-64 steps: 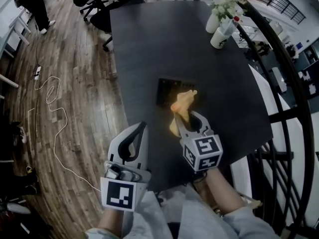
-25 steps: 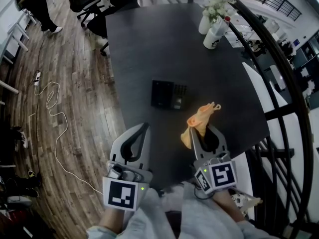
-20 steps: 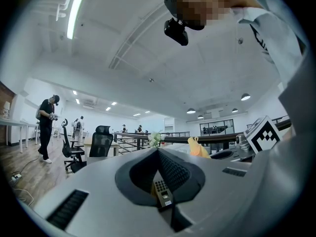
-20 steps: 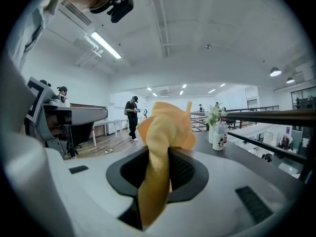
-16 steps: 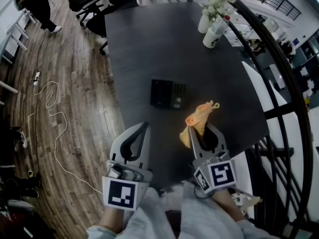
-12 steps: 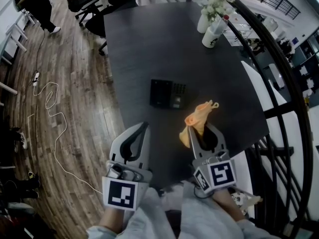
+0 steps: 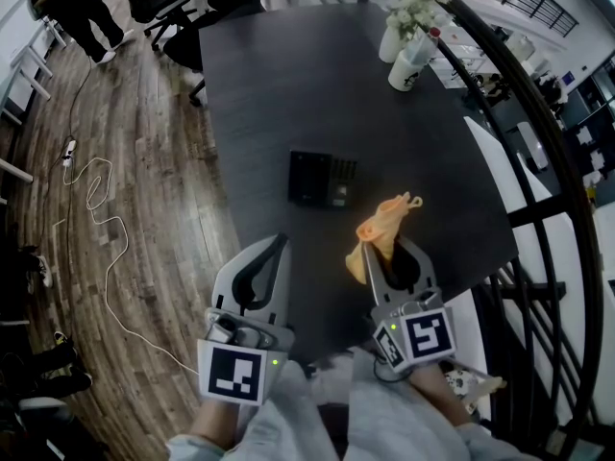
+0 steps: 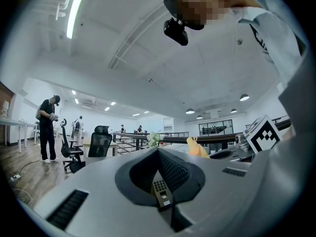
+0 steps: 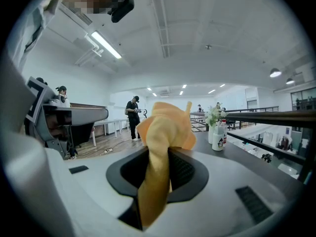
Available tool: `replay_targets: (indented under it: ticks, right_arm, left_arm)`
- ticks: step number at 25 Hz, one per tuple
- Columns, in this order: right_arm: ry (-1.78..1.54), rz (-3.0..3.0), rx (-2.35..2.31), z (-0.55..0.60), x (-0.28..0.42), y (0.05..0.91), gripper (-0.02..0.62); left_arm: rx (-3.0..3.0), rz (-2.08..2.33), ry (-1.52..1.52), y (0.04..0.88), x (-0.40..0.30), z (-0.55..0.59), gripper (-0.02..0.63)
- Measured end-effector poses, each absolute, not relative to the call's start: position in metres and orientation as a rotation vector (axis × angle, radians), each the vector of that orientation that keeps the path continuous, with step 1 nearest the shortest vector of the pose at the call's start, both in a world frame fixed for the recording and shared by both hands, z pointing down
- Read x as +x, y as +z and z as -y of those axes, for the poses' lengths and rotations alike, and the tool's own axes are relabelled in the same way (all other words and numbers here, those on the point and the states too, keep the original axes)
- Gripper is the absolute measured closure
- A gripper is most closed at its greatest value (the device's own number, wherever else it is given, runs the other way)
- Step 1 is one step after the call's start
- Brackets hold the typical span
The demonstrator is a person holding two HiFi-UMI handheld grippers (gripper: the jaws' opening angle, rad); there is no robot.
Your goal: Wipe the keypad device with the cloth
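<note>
A dark tabletop (image 7: 317, 84) stands on a wood plank floor (image 7: 144, 190); black office chairs (image 7: 161, 3) far left, curved black railing (image 7: 560, 161) right.

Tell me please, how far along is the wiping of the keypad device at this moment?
Done: the orange cloth is clamped in the right claw. In hand: that claw holds it over the dark table, clear of the keypad device; the left claw is shut and empty. Left: the cloth is not touching the device now; whether any wiping already took place, these views cannot tell.
</note>
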State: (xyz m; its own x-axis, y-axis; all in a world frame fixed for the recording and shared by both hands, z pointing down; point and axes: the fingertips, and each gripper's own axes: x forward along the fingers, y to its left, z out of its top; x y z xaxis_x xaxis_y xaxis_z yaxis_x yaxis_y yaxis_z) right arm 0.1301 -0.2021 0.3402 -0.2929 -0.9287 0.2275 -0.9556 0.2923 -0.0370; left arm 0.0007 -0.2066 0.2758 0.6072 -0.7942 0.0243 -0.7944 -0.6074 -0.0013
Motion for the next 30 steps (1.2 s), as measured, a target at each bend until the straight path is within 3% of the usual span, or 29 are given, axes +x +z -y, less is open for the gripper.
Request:
replay_targets:
  ticks: [30]
  right_arm:
    - [0.273, 2.392, 1.752, 0.1993, 0.1280, 0.3405, 0.499]
  left_arm:
    - [2.801, 1.384, 0.023, 0.2737, 0.0013, 0.2052, 0.592]
